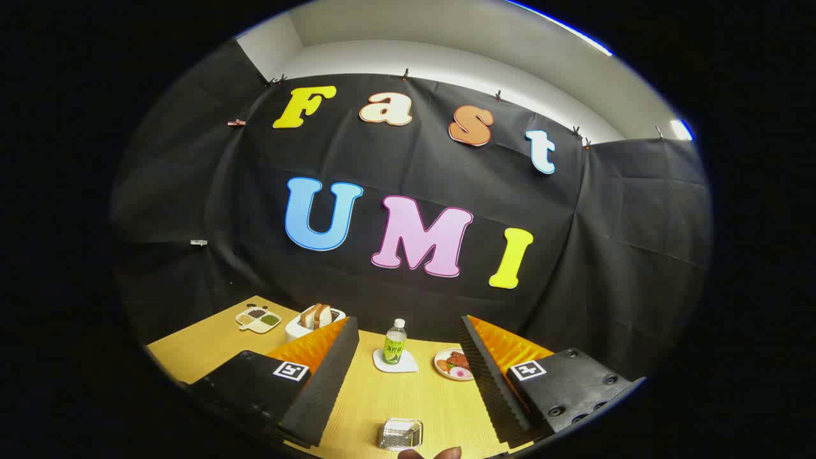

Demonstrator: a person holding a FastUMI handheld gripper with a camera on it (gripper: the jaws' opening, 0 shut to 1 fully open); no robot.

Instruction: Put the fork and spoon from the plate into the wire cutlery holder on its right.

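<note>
So the hand-held gripper [408,376] has its two ribbed fingers spread wide, holding nothing, raised over a pale wood-grain table [421,401]. Each finger block carries one square black-and-white marker tag, so two tags total. Between the fingers, close in, sits one small shiny metal mesh tray [401,434], rectangular with rounded corners; can't tell if that's the cutlery holder. No way to make out a fork or spoon from here. Just ahead, one green-labelled clear plastic bottle [394,343] with a white cap stands upright on a white square coaster [395,363]. Beside it, one round white plate of food [454,364]. Off past the left finger: one white toaster with bread slices [313,320] and one white four-compartment dish [257,319].
</note>
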